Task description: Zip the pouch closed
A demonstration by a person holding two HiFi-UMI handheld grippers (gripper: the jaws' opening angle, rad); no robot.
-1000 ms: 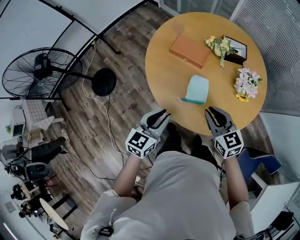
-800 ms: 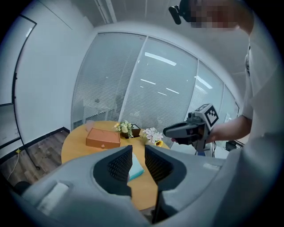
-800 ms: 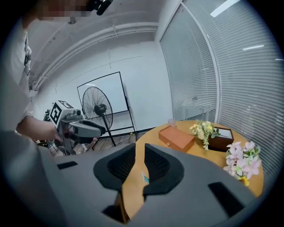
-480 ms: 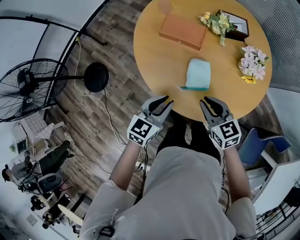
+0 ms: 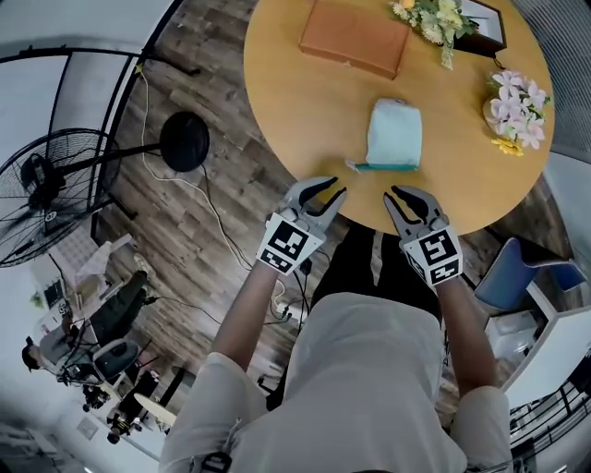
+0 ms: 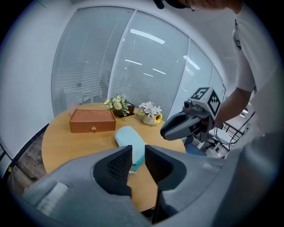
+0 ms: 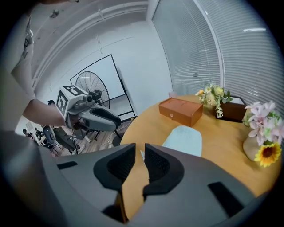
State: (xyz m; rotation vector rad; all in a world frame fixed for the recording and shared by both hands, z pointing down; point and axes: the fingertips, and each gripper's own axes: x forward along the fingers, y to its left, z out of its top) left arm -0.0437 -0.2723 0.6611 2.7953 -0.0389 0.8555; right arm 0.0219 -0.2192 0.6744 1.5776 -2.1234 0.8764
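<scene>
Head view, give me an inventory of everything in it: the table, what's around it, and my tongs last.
table: one, round, light wood, upper middle
pouch: one, pale blue-green, on the table near its front edge
box: one, orange-brown, on the table's far side
yellow flowers: one bunch, yellow and white, far edge
dark frame: one, dark brown, beside the yellow flowers
pink flowers: one bunch, pink and white, right edge
fan: one, black, on the wood floor at left
chair: one, blue, lower right
left tongs: grey, jaws apart, empty, short of the table edge
right tongs: grey, jaws apart, empty, just short of the pouch
</scene>
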